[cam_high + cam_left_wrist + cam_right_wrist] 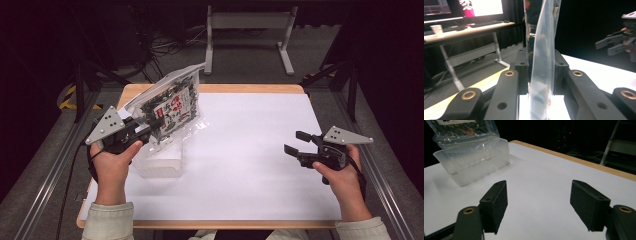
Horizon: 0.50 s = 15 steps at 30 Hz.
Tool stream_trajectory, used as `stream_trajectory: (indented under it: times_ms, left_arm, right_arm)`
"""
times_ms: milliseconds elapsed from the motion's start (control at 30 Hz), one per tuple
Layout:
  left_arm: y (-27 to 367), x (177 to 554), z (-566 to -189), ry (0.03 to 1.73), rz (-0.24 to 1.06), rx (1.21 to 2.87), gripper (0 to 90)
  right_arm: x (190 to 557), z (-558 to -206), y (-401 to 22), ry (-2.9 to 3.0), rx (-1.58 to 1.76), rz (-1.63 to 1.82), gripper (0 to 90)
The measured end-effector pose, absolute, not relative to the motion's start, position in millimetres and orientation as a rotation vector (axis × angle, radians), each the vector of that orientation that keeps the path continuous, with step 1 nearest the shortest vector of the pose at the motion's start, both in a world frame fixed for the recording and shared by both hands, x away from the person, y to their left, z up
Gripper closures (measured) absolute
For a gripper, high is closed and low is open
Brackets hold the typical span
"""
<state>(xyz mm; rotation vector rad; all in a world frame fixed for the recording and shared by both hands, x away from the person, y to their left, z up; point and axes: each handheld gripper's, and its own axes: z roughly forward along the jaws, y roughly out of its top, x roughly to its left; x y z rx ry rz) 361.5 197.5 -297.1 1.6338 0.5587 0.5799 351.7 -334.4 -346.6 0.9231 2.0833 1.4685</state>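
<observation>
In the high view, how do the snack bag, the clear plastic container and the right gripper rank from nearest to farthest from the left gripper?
1. Snack bag: clamped in the left gripper, raised above the table.
2. Clear plastic container: on the table, just below the bag.
3. Right gripper: open, across the table at its right side.

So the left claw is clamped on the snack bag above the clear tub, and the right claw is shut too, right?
Not quite. The right claw is open, jaws wide apart, as the right gripper view shows. The left claw is indeed clamped on the snack bag above the clear tub.
</observation>
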Motion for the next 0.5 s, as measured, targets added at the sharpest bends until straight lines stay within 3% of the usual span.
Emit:
stream_trajectory:
  times_ms: [500]
  left_arm:
    - [216.1, 371.4, -313.0, 0.643, 0.65, 1.59, 73.1]
  right_arm:
    - [354.0, -349.4, -333.8, 2.089, 0.933, 1.466, 30.2]
